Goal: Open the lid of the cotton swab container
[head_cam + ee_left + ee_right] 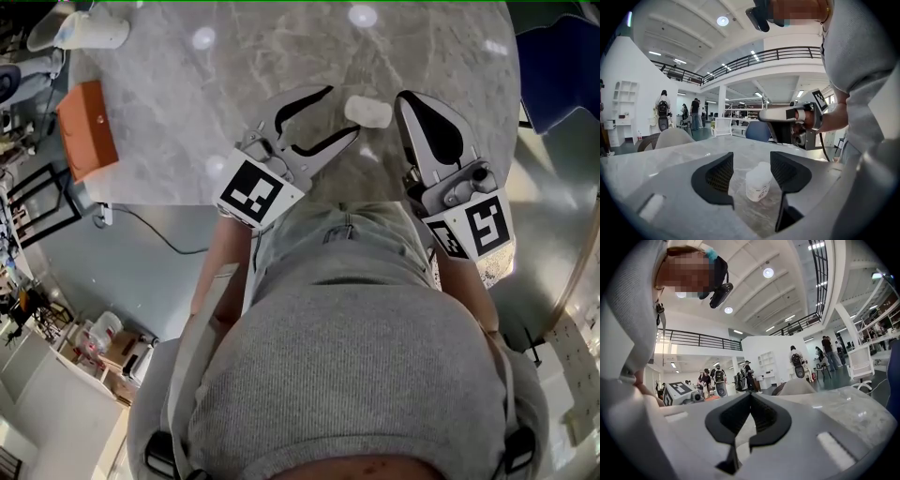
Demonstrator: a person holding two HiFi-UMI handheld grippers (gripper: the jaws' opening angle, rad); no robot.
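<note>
Left gripper [343,111] hangs low over the near edge of the table [187,141] with its jaws spread wide. The cotton swab container [367,111] sits between them. In the left gripper view the container [758,182] stands in the gap, and neither pad [719,174] touches it. It is a small pot of cloudy white plastic with a printed label, resting on the marble near the table's near edge, right of the middle. Its contents cannot be made out through the plastic. Just to the right of it, the right gripper [406,97] is held level with its tip beside the container. In the right gripper view its jaws [750,401] are pressed together with nothing between them.

Elsewhere on the table, a white object [89,31] lies at the far left corner; what it is cannot be told. Nearer along the left edge lies an orange case [86,127], well apart from the container. A dark cable [155,232] trails over the floor below the near edge. The marble between the case and the grippers is bare, so nothing blocks the container except the two grippers flanking it. A blue chair [562,66] stands past the right edge.
</note>
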